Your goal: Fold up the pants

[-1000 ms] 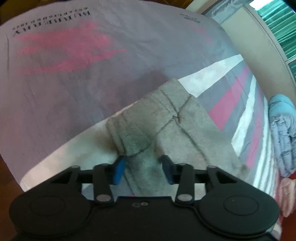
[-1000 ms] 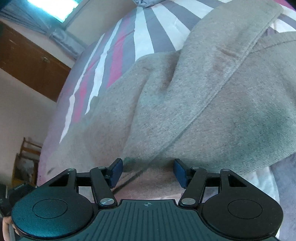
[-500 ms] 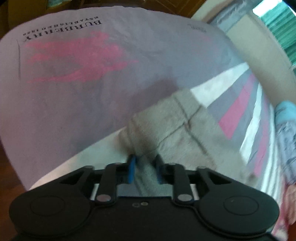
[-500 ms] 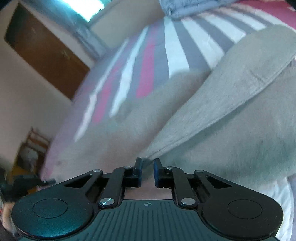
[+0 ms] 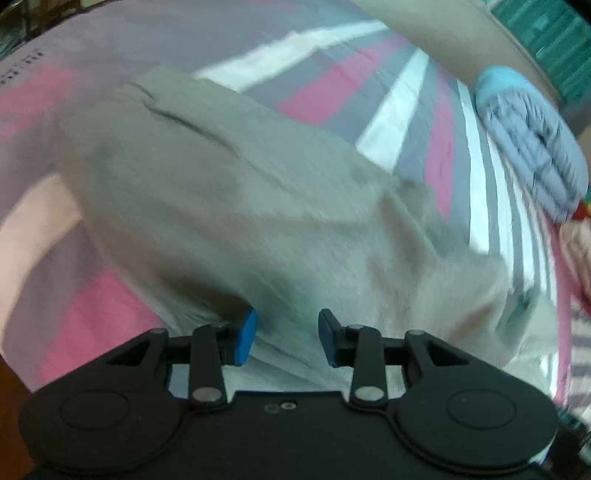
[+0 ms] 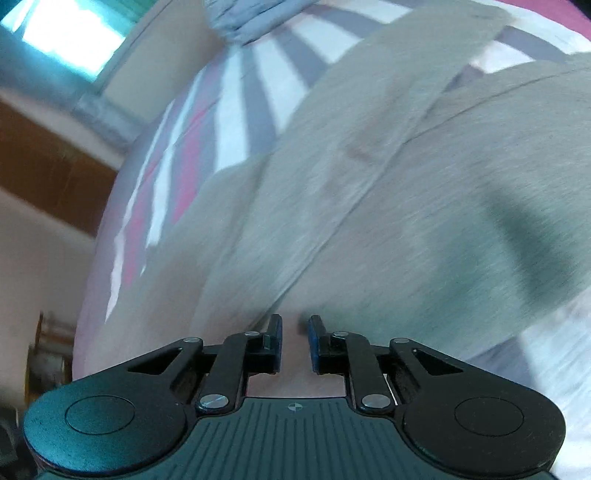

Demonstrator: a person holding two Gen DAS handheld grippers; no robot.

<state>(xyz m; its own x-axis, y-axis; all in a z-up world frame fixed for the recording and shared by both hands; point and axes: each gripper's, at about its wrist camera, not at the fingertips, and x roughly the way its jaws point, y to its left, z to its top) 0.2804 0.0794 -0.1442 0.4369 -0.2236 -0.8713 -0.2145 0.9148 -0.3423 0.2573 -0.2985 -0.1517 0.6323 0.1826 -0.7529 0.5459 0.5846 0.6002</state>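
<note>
The grey sweatpants (image 5: pixel 277 192) lie bunched on the striped bed sheet (image 5: pixel 399 122), blurred by motion. My left gripper (image 5: pixel 286 338) has a thick fold of the pants between its blue pads, and creases run into the left pad. Its jaws are opening a little with the cloth still pinched. In the right wrist view the pants (image 6: pixel 406 221) fill most of the frame, and a seam runs down to my right gripper (image 6: pixel 294 343). Its pads stand a narrow gap apart on the cloth's edge, and the jaws are opening slightly.
A folded blue-grey quilt (image 5: pixel 532 144) sits at the bed's far right, with its edge (image 6: pixel 243 18) at the top of the right wrist view. A brown wooden door (image 6: pixel 44 166) and a bright window (image 6: pixel 70 33) lie beyond the bed's left side.
Both grippers closed on the pants and then swept sideways, dragging the cloth. The left view has swung from the printed sheet corner to the striped middle of the bed. The left jaws widened slightly.
</note>
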